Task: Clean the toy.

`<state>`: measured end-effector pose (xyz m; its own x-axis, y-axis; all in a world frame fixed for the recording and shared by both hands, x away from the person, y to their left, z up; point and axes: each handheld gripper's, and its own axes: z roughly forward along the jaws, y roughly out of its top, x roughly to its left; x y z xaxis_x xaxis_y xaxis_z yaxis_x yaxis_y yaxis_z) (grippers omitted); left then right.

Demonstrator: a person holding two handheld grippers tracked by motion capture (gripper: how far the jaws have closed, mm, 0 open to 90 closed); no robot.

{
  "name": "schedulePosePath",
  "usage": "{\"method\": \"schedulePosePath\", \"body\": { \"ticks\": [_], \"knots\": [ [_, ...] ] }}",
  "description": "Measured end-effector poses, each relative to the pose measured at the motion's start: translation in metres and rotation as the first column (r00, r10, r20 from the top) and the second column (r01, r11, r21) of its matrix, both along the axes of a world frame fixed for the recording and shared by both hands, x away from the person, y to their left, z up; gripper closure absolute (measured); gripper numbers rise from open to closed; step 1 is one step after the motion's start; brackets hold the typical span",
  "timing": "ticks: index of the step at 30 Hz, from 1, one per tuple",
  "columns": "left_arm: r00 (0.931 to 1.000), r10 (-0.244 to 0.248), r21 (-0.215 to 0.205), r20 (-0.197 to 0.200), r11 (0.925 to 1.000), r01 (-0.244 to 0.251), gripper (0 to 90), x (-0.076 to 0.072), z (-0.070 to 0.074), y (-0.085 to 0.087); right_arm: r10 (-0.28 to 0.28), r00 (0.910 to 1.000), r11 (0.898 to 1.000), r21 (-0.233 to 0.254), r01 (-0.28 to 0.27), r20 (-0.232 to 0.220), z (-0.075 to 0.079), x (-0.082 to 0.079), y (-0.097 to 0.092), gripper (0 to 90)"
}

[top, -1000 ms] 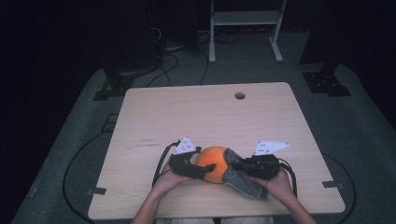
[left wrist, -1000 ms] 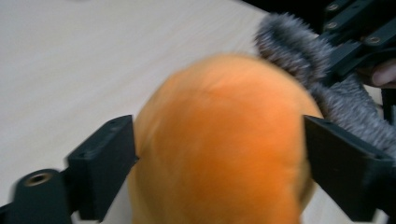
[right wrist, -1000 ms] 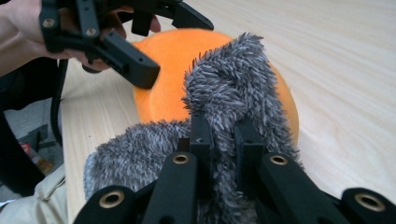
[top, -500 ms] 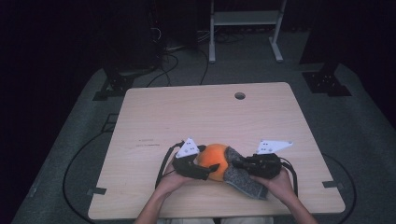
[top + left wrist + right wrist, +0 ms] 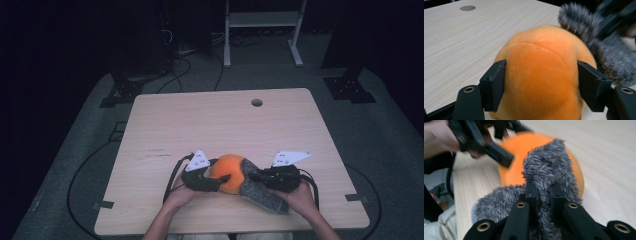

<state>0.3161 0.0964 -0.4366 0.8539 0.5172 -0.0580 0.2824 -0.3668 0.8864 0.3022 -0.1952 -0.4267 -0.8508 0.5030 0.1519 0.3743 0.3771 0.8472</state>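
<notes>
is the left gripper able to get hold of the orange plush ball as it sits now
Probably yes. The left gripper has its jaws, which have just been closing, on either side of the orange plush ball with nothing between. The grey fuzzy cloth pinched by the right gripper lies on the far side.

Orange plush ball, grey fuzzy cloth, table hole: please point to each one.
orange plush ball (image 5: pixel 541 75), left gripper view, middle of its front.
grey fuzzy cloth (image 5: pixel 544 167), right gripper view, upper fold.
table hole (image 5: pixel 257 102), high view, its centre.

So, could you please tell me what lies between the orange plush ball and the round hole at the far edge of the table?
Nothing: in the high view the table is bare wood from the orange plush ball to the round hole.
</notes>
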Motion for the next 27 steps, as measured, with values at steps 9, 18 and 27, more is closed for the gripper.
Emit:
{"method": "schedulePosePath", "body": {
  "ticks": [9, 18, 27],
  "knots": [
    [0.9901, -0.057, 0.063, 0.129, 0.9968, 0.049, 31.0, -0.014, 0.011, -0.02, 0.003, 0.9999, 0.998, 0.065, -0.004, 0.016, 0.017, -0.005, -0.007, 80.4],
    [1.0, -0.004, 0.002, -0.004, 1.0, 0.004, 26.9, -0.006, 0.005, -0.011, -0.024, 0.9996, 0.998, -0.055, 0.023, -0.012, 0.006, -0.002, -0.008, 80.5],
    [0.9563, -0.123, 0.143, 0.265, 0.9858, 0.087, 31.2, -0.03, 0.013, -0.036, 0.042, 0.9988, 0.999, -0.009, -0.042, 0.025, 0.027, -0.006, 0.002, 80.5]
  ]
}}
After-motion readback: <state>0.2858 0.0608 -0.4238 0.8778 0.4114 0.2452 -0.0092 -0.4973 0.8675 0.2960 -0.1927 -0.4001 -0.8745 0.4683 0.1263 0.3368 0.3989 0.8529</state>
